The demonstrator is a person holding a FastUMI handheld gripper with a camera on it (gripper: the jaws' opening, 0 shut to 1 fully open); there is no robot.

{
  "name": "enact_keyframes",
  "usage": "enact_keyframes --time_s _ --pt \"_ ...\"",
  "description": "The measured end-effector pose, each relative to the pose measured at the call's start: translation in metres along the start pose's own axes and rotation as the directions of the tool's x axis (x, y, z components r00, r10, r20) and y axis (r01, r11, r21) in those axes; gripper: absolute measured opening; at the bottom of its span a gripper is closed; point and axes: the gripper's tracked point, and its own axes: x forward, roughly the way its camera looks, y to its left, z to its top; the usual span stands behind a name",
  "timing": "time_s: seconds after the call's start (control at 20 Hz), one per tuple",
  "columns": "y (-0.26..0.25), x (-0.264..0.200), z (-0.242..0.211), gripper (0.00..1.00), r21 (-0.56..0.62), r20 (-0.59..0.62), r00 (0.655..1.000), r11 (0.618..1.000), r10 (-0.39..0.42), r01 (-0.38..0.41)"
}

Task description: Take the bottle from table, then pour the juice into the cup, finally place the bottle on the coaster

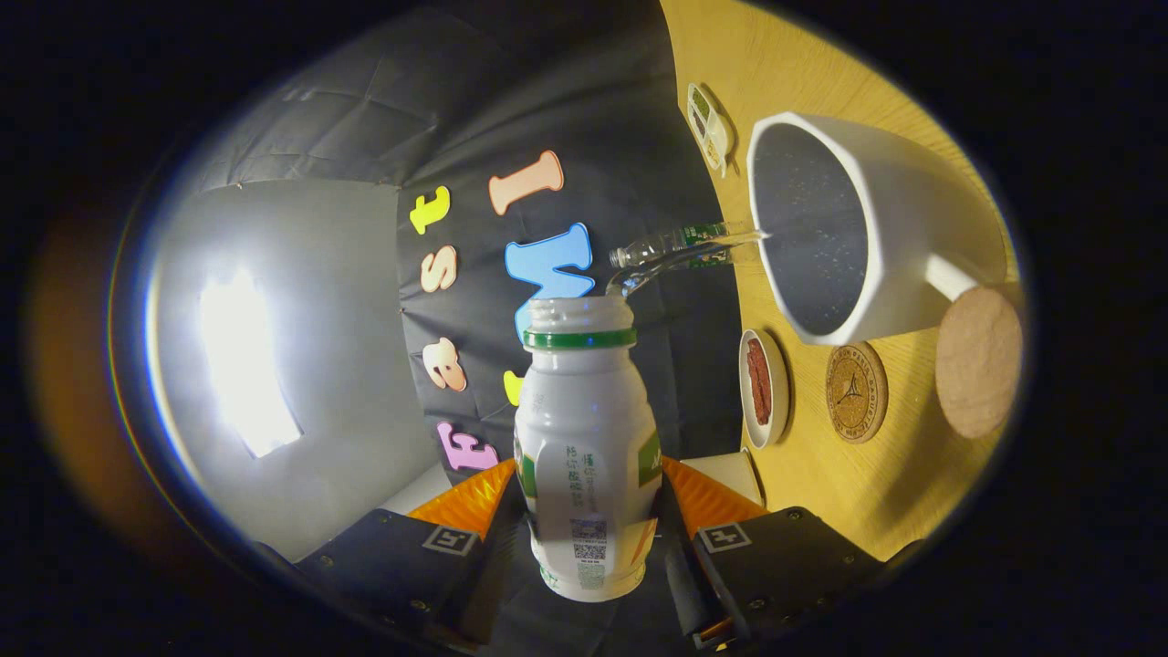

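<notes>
Two fingers closed on bottle (pixel 586 456), one pressing each side of its lower body, gripper (pixel 589 538) holding it firmly with no visible gap at either pad. Bottle white, green neck ring, cap off, mouth open and facing forward along fingers. Whole view rolled sideways: table (pixel 821 474) standing like a wall beside bottle, so bottle judged tipped well over toward horizontal, pouring step in hand. Cup (pixel 849 237) white, wide-mouthed, beyond bottle mouth and off to table side, its opening turned toward bottle, inside dark; juice in it cannot be told. No stream visible at bottle mouth. Round coaster (pixel 856 392) with printed emblem on table just below cup; second plain cork disc (pixel 978 360) beside it, near cup's handle. Small dish (pixel 763 388) with red contents near coaster, clear plastic bottle (pixel 680 248) lying past cup rim, small tray (pixel 710 126) farther off. Risks, as judgement: bottle mouth looks apart from cup rim, so further tilt here could spill juice on table; smooth rounded body could slip or twist between fingers as weight shifts; swinging toward coaster could knock cup or dish, both close by.
</notes>
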Motion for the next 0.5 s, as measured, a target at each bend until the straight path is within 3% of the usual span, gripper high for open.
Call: enact_keyframes --time_s 0.5 --pt "0.0022 0.0016 -0.0003 0.73 0.034 0.009 1.0 0.999 0.018 -0.018"
